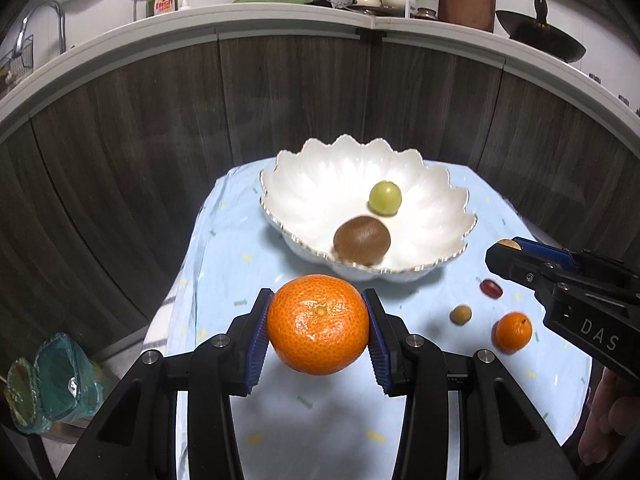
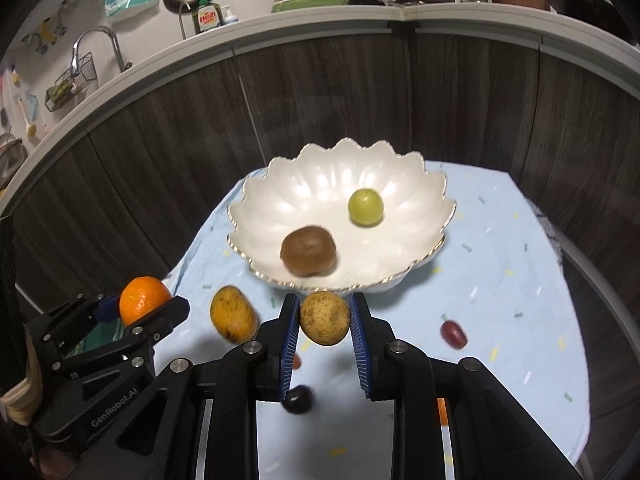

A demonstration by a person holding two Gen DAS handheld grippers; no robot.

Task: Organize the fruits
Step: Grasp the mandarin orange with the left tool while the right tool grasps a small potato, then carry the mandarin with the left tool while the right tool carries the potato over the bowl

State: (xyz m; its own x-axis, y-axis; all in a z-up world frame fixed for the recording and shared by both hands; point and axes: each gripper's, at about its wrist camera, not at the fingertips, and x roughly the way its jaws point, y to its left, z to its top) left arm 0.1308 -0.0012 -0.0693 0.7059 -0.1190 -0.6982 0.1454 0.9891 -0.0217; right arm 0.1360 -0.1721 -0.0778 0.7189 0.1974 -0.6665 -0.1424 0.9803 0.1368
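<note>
On pale blue tablecloth by kitchen cabinets, left hand-held gripper clamps orange, right hand-held gripper grips brown fruit

Open cloth right of bowl

Both wrist cameras look forward and down, close over the table, sharing the bowl.

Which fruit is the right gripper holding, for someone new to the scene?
Start at the white scalloped bowl on the blue cloth. Just in front of its near rim, the right gripper pinches a small round tan fruit. It is speckled and smaller than the yellow mango beside it.
</note>
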